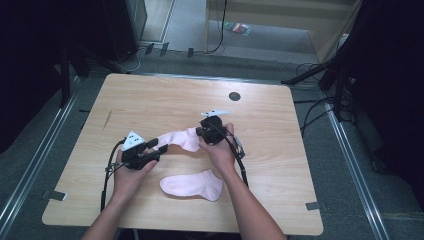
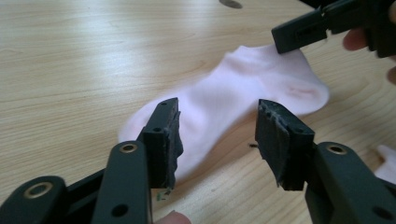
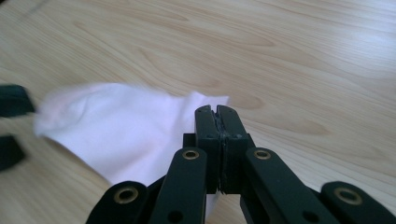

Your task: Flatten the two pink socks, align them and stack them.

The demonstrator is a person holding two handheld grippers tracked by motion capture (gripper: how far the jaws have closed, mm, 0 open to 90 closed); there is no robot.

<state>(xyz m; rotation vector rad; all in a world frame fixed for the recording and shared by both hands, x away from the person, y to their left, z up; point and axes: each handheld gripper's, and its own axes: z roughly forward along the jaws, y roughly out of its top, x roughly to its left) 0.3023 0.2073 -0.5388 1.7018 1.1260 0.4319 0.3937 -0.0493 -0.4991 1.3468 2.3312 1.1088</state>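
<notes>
A pale pink sock (image 1: 179, 138) lies flat on the wooden table (image 1: 150, 100) between my two grippers. My left gripper (image 1: 156, 150) is at its left end, jaws open. In the left gripper view the sock (image 2: 224, 100) lies between and beyond the pads (image 2: 170, 140), which do not press on it. My right gripper (image 1: 202, 133) sits at the sock's right end with jaws shut. In the right gripper view its tips (image 3: 217, 112) are pressed together over the sock's edge (image 3: 121, 126), with nothing seen pinched. A second pink sock (image 1: 192, 185) lies nearer the person.
A dark round spot (image 1: 234, 96) marks the table's far side. Cables and dark stands crowd the floor (image 1: 320, 75) to the right and behind the table. The person's forearms (image 1: 250, 210) come in over the near edge.
</notes>
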